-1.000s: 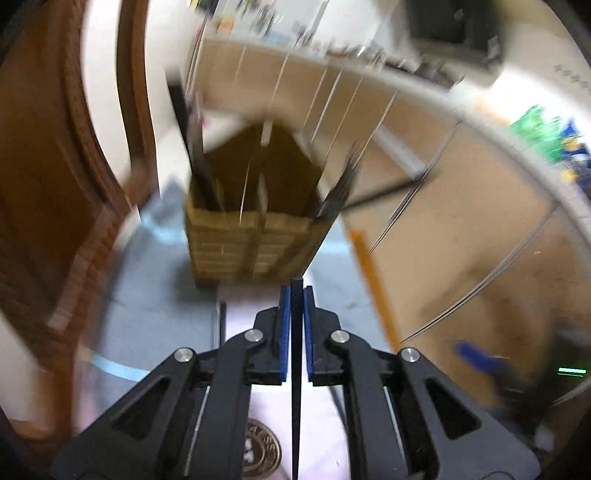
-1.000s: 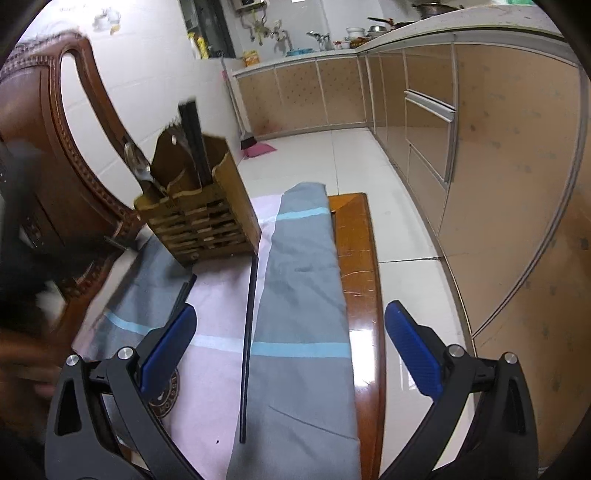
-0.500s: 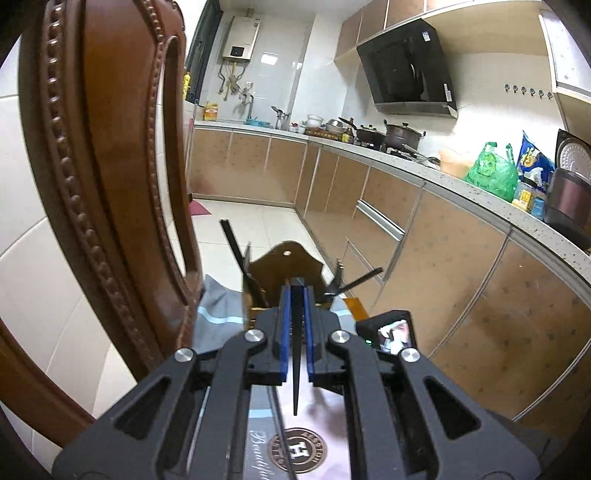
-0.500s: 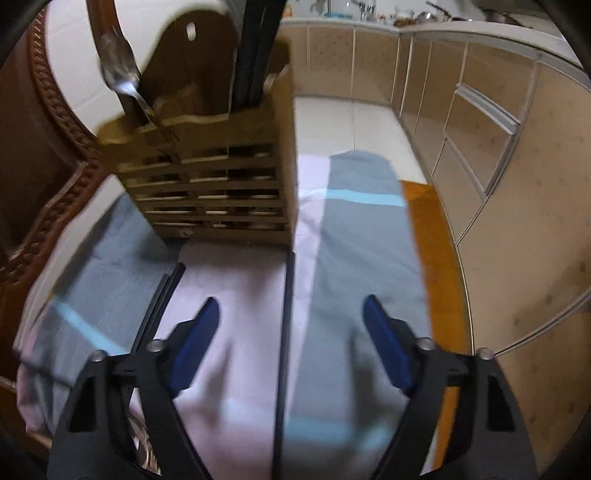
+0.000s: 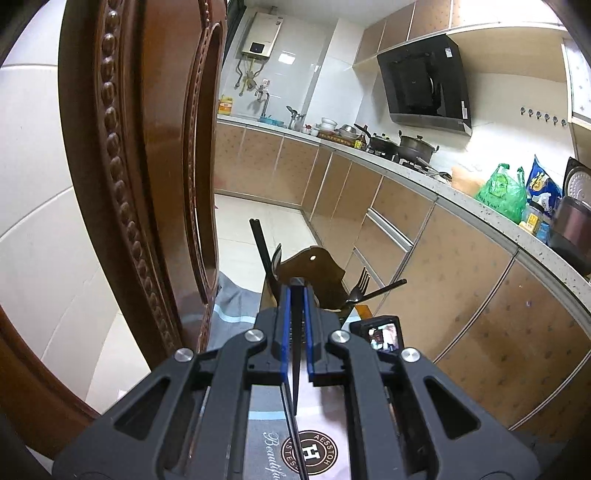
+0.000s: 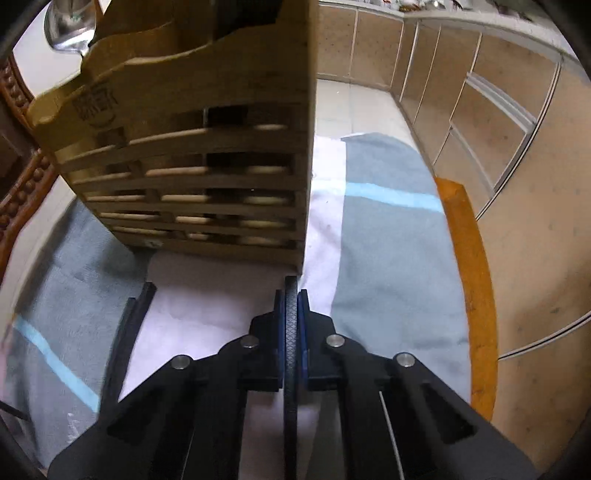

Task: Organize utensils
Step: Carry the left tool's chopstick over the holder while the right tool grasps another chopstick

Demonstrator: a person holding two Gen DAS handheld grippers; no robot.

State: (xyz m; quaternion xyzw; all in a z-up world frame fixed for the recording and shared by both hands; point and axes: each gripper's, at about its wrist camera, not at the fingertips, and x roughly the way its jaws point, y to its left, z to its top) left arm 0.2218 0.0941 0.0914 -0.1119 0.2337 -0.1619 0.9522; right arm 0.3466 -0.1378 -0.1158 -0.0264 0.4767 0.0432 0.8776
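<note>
While both grippers are clamped on thin black chopsticks, each stick shows only in part. In the left wrist view the left gripper [image 5: 295, 295] holds a black chopstick [image 5: 295, 373] between its blue pads [image 5: 283, 332]; the stick runs back toward the camera, tapering to a point, and its far end barely clears the fingertips. Beyond it stands the wooden utensil holder [image 5: 314, 269], mostly hidden behind the fingers, with a fork [image 5: 360, 284] and other dark sticks [image 5: 260, 243] leaning out of it. The right gripper's camera body [image 5: 380, 332] peeks out just to the right.

In the right wrist view the right gripper [image 6: 291, 295] is closed tight on a second chopstick [image 6: 291, 332], textured and black, lying along the pale cloth [image 6: 207, 299] with its tip close to the holder's near corner [image 6: 221, 166]. The stick's rear length is cut off at the bottom edge. Two more black chopsticks [image 6: 129, 332] lie together on the cloth well to the left. A shiny spoon bowl [image 6: 68, 26] pokes out at the holder's top left, blurred and cropped. What sits inside the slatted compartments cannot be made out.
</note>
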